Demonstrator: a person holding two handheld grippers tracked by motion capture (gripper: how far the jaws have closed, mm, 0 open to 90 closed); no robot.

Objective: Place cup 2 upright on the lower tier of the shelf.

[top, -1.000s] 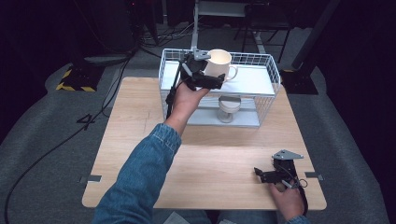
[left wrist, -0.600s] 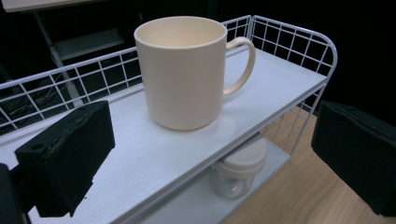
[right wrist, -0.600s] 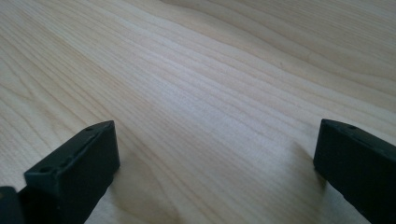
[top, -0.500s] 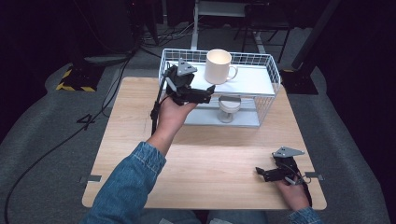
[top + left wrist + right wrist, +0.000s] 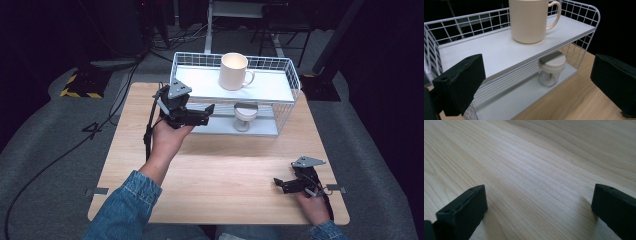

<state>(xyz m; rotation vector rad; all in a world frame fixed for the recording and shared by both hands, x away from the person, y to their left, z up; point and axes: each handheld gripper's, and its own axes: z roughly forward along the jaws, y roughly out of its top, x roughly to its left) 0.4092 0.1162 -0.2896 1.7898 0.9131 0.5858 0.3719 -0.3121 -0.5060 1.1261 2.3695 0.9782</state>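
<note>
Mug (image 5: 234, 71) standing upright on the top shelf of a white wire rack (image 5: 287, 70) at the far side of the table (image 5: 225, 165), handle turned right, free of any grip. Left gripper (image 5: 197, 116) hangs just near of the rack's left end, jaws wide and empty, apparently after a placement. On the lower shelf a small lidded jar (image 5: 245, 116) sits beneath the mug. Right gripper (image 5: 286, 184) rests at the table's near right edge, jaws likewise wide, with bare wood between the hands leaving ample room to move.
</note>
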